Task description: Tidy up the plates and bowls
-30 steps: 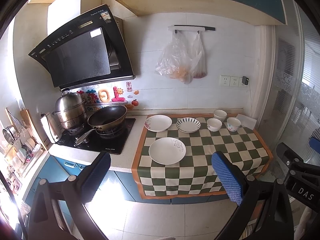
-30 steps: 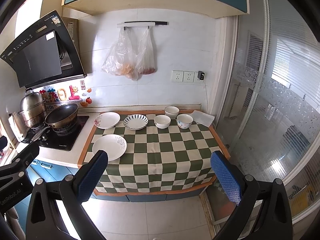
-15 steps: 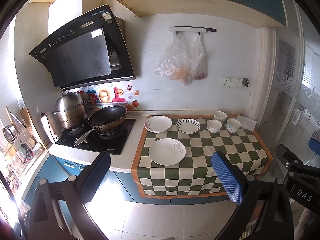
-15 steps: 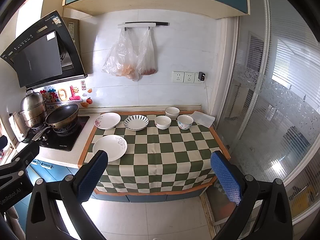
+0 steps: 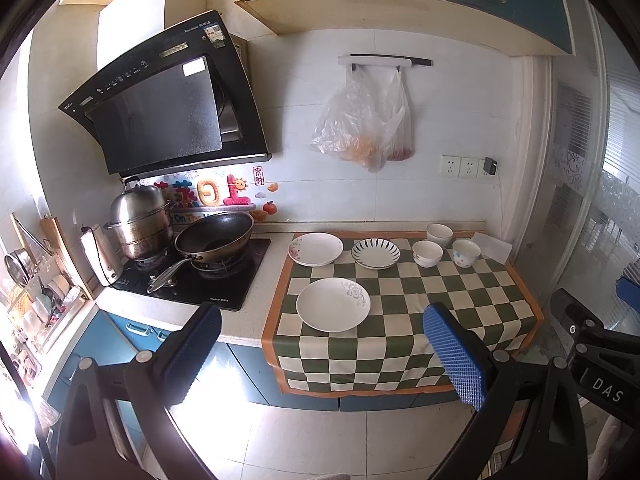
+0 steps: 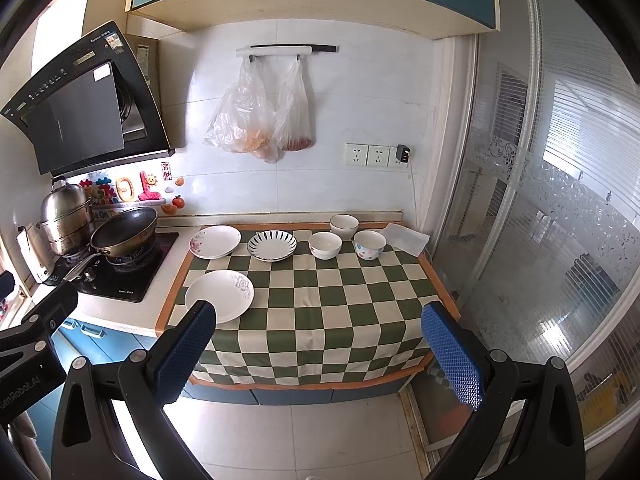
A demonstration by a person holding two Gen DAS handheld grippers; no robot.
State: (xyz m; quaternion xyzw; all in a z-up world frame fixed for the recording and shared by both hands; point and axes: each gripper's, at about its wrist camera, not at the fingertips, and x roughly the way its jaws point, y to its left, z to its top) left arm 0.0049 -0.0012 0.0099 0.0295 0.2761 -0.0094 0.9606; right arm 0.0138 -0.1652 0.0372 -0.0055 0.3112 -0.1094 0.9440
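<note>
On the green-checked cloth (image 5: 440,292) lie three plates: a large white plate (image 5: 333,304) at the front left, a floral plate (image 5: 316,249) and a striped plate (image 5: 375,253) behind it. Three bowls (image 5: 427,253) stand at the back right. The same dishes show in the right wrist view: large plate (image 6: 219,295), floral plate (image 6: 215,241), striped plate (image 6: 272,245), bowls (image 6: 325,245). My left gripper (image 5: 320,344) and right gripper (image 6: 316,344) are both open and empty, well back from the counter, above the floor.
A stove with a black wok (image 5: 214,234) and a steel steamer pot (image 5: 138,216) sits left of the cloth. A range hood (image 5: 160,104) hangs above. Plastic bags (image 5: 364,128) hang on the wall. A glass sliding door (image 6: 540,220) stands at the right.
Both views have pulled back slightly from the counter; the dishes look a little smaller. Both grippers stay open. Nothing on the counter has moved.
</note>
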